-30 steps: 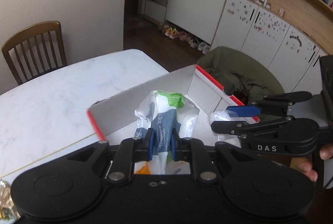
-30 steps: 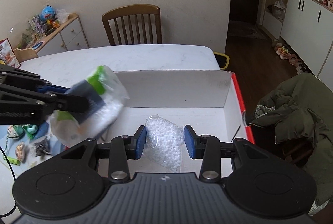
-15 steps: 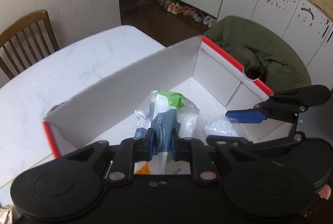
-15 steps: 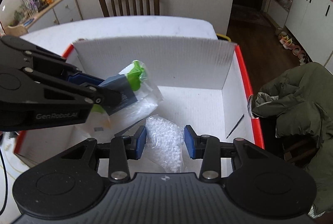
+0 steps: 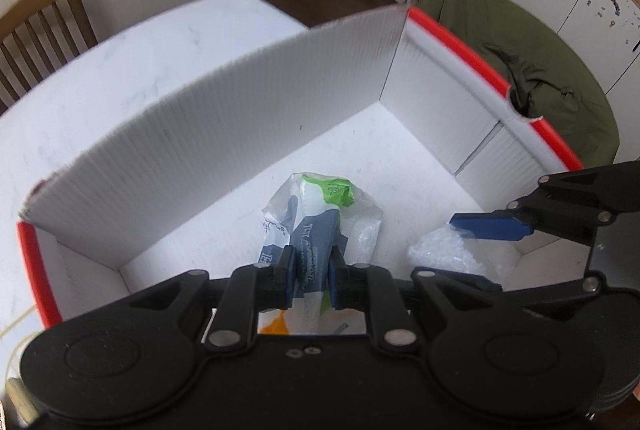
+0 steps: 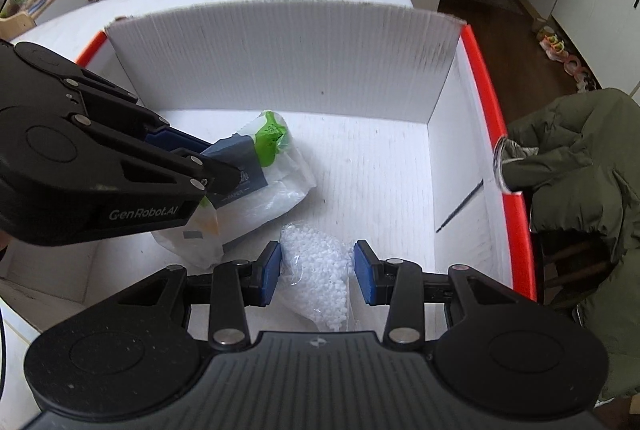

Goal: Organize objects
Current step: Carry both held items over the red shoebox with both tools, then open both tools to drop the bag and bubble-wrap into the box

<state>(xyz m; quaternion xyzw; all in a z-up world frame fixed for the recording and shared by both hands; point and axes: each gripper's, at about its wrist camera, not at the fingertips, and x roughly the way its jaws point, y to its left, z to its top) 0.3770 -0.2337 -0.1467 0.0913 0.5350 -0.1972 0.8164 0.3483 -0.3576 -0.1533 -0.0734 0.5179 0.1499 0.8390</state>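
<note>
From the left wrist camera, the left gripper (image 5: 311, 280) is reaching down into the white box (image 5: 224, 134), whose rim is edged in red. Its blue pads (image 5: 289, 278) are pinching the labelled packet (image 5: 320, 226), a clear bag with a dark blue label and a green top, and the packet's far end is lying on the box floor near the middle. At the right edge of the box, the right gripper (image 5: 472, 250) is coming in from the side with the pellet bag (image 5: 440, 254) between its fingers. The box is sitting on a white marble table (image 5: 132, 62); a wooden chair (image 5: 36, 26) is standing behind the table's far left corner, and a green coat (image 5: 532, 62) is lying beyond the box's right wall.

From the right wrist camera, the right gripper (image 6: 318, 272) is holding its pads against both sides of the pellet bag (image 6: 316, 266), a clear bag of small white beads, low over the box floor near the near wall. Just to the left, touching or nearly so, the labelled packet (image 6: 276, 166) is resting tilted on the floor, clamped by the left gripper (image 6: 224, 166). A thin dark stick (image 6: 460, 206) is leaning along the right wall of the box (image 6: 280, 58).
</note>
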